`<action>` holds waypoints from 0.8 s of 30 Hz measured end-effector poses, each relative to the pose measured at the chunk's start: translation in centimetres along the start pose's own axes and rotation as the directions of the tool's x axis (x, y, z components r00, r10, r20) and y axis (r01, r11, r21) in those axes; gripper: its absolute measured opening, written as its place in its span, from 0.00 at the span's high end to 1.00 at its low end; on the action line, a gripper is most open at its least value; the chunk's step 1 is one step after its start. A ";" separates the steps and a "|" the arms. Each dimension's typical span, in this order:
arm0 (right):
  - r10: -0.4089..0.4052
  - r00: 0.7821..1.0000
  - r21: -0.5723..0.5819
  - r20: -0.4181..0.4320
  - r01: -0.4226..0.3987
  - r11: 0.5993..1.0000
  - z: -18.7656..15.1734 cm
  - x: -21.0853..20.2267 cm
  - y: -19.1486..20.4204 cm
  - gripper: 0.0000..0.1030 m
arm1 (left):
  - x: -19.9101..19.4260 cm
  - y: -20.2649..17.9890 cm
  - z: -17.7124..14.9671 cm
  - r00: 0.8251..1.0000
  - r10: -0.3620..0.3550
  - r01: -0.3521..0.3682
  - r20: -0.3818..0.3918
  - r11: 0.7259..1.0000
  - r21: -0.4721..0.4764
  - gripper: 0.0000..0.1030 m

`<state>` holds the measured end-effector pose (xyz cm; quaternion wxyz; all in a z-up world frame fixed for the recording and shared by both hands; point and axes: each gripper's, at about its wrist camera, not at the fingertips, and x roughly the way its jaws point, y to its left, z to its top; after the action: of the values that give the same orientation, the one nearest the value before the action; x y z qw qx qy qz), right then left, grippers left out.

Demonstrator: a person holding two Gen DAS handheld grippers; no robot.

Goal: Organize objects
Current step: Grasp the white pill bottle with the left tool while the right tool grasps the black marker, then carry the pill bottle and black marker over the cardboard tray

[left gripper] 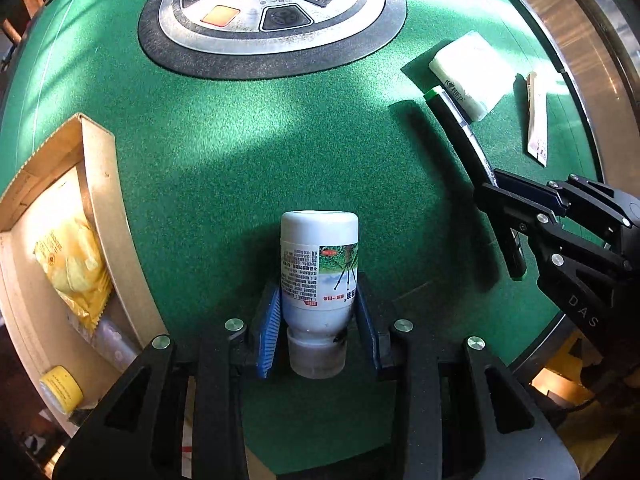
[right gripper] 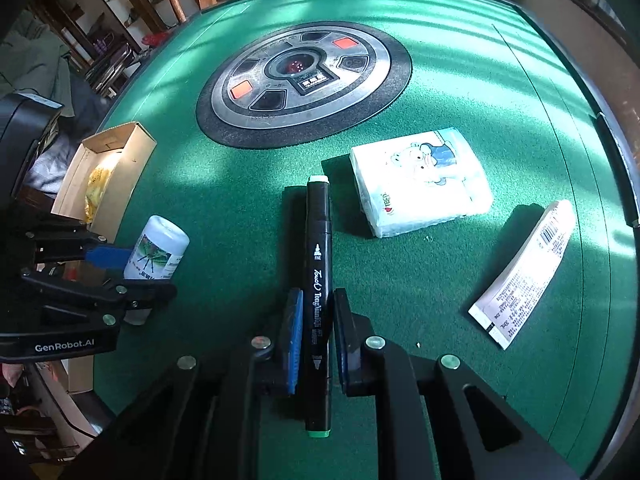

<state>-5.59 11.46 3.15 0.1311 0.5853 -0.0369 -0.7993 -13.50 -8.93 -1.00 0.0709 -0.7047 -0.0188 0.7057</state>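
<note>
Left wrist view has the left gripper (left gripper: 316,320) clamped on a small white bottle (left gripper: 318,276), blue pads pressed to both sides of it, cap end toward the camera. Just to its left sits an open cardboard box (left gripper: 100,184) with a yellow packet (left gripper: 72,268) and a yellow-capped item (left gripper: 62,388) inside. Over on the right wrist view, the right gripper (right gripper: 316,340) is closed tight on a black marker (right gripper: 318,280) with green ends, which sticks out ahead over the green felt table (right gripper: 400,280). Near the marker's far end lies a tissue pack (right gripper: 420,180), and well off to the right a white tube (right gripper: 524,272) lies flat. Round control panel (right gripper: 304,80) sits mid-table.
</note>
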 end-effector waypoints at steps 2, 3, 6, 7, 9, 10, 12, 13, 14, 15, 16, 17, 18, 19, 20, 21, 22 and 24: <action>0.016 1.000 0.003 0.002 -0.016 1.000 -0.2 -0.4 0.0 0.87 | -0.1 0.1 -0.6 1.000 -0.017 0.017 0.002 1.000 -0.013 0.67; 0.022 1.000 0.002 0.000 -0.022 1.000 -0.3 -0.5 0.1 0.87 | -0.3 0.2 -0.9 0.999 -0.034 0.034 0.009 0.999 -0.028 0.67; 0.046 0.999 0.008 -0.005 -0.046 0.999 -0.5 -0.8 0.3 0.87 | -0.7 0.5 -2.0 0.995 -0.093 0.095 0.029 0.993 -0.077 0.67; 0.054 0.998 0.008 -0.011 -0.054 0.999 -0.5 -0.8 0.4 0.87 | -0.7 0.5 -2.3 0.994 -0.104 0.106 0.033 0.991 -0.086 0.67; 0.059 0.998 0.001 -0.017 -0.059 0.998 -0.6 -0.7 0.8 0.87 | -0.8 0.6 -2.9 0.992 -0.118 0.121 0.033 0.988 -0.098 0.67; 0.061 0.998 -0.005 -0.021 -0.061 0.998 -0.6 -0.7 1.0 0.87 | -0.7 0.7 -3.1 0.992 -0.120 0.123 0.030 0.987 -0.105 0.67; 0.065 0.998 -0.017 -0.026 -0.066 0.998 -0.6 -0.7 1.4 0.87 | -0.7 0.9 -3.3 0.993 -0.120 0.122 0.025 0.986 -0.117 0.67; 0.067 0.997 -0.025 -0.028 -0.068 0.997 -0.6 -0.6 1.6 0.87 | -0.8 1.1 -3.3 0.993 -0.117 0.119 0.024 0.985 -0.121 0.67; 0.070 0.997 -0.033 -0.031 -0.071 0.997 -0.5 -0.6 1.9 0.87 | -0.8 1.2 -3.3 0.993 -0.114 0.116 0.024 0.985 -0.126 0.67; 0.073 0.997 -0.041 -0.034 -0.074 0.996 -0.5 -0.5 2.2 0.87 | -0.9 1.3 -3.3 0.993 -0.113 0.115 0.025 0.985 -0.129 0.67; 0.077 0.996 -0.048 -0.036 -0.078 0.996 -0.5 -0.4 2.5 0.87 | -1.0 1.4 -3.3 0.993 -0.113 0.116 0.026 0.984 -0.133 0.67; 0.080 0.996 -0.055 -0.039 -0.083 0.995 -0.5 -0.4 2.8 0.87 | -1.2 1.5 -3.3 0.993 -0.113 0.116 0.028 0.984 -0.136 0.67; 0.084 0.996 -0.062 -0.041 -0.087 0.994 -0.5 -0.3 3.0 0.87 | -1.3 1.5 -3.2 0.993 -0.113 0.116 0.031 0.984 -0.138 0.67; 0.087 0.995 -0.068 -0.042 -0.090 0.994 -0.4 -0.2 3.3 0.87 | -1.4 1.5 -3.2 0.993 -0.114 0.118 0.032 0.983 -0.139 0.67; 0.090 0.995 -0.073 -0.044 -0.093 0.993 -0.5 -0.1 3.5 0.87 | -1.5 1.6 -3.2 0.993 -0.115 0.119 0.035 0.983 -0.140 0.67; 0.093 0.995 -0.077 -0.047 -0.097 0.992 -0.5 0.0 3.8 0.87 | -1.6 1.5 -3.1 0.993 -0.115 0.119 0.036 0.983 -0.140 0.67; 0.096 0.994 -0.081 -0.049 -0.100 0.992 -0.4 0.1 4.0 0.87 | -1.7 1.5 -3.1 0.993 -0.115 0.119 0.037 0.983 -0.140 0.67; 0.100 0.994 -0.087 -0.051 -0.104 0.991 -0.4 0.1 4.3 0.87 | -1.9 1.5 -3.0 0.993 -0.115 0.120 0.038 0.983 -0.141 0.67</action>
<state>-4.54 7.34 3.81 0.1990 0.5944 -0.0279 -0.7787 -10.62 -10.92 0.67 0.0614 -0.6949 -0.1118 0.7077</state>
